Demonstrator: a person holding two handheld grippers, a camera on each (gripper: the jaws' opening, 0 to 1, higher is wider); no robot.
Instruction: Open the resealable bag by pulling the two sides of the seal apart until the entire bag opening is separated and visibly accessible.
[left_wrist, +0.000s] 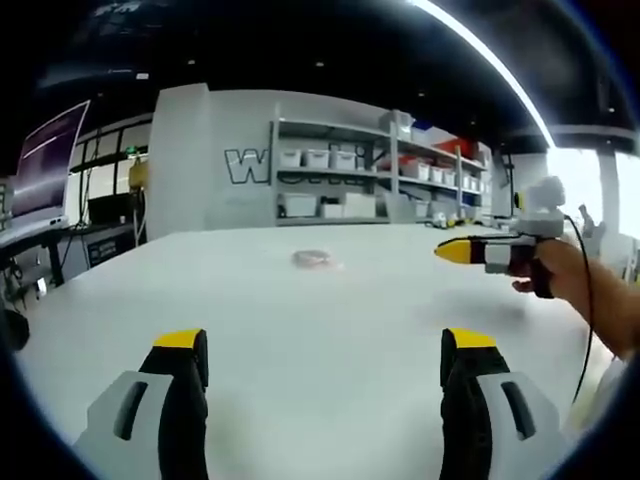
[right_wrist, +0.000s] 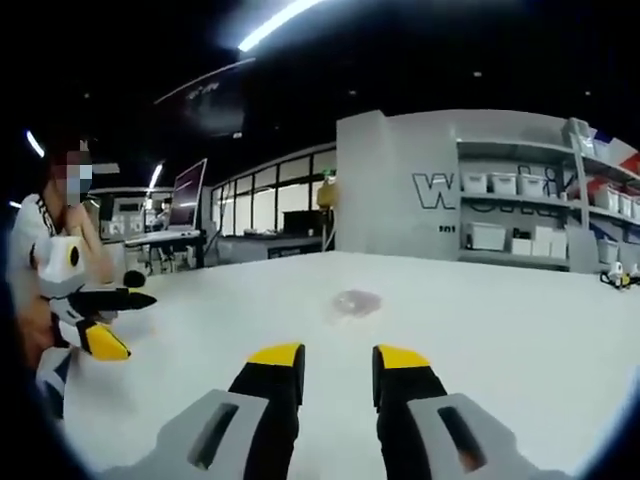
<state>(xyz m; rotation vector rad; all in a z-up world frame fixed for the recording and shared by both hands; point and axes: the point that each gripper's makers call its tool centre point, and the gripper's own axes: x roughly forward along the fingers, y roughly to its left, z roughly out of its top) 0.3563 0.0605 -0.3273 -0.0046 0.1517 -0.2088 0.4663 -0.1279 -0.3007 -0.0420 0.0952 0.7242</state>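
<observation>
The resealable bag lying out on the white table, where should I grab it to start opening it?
The resealable bag lies flat on the table, too small and blurred to show which edge carries the seal. Probably come from above and pinch one layer at the seal edge with each gripper.

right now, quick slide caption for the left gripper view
Open left hand-held gripper over a white table, small clear bag lying untouched ahead, right hand-held gripper entering.
</observation>
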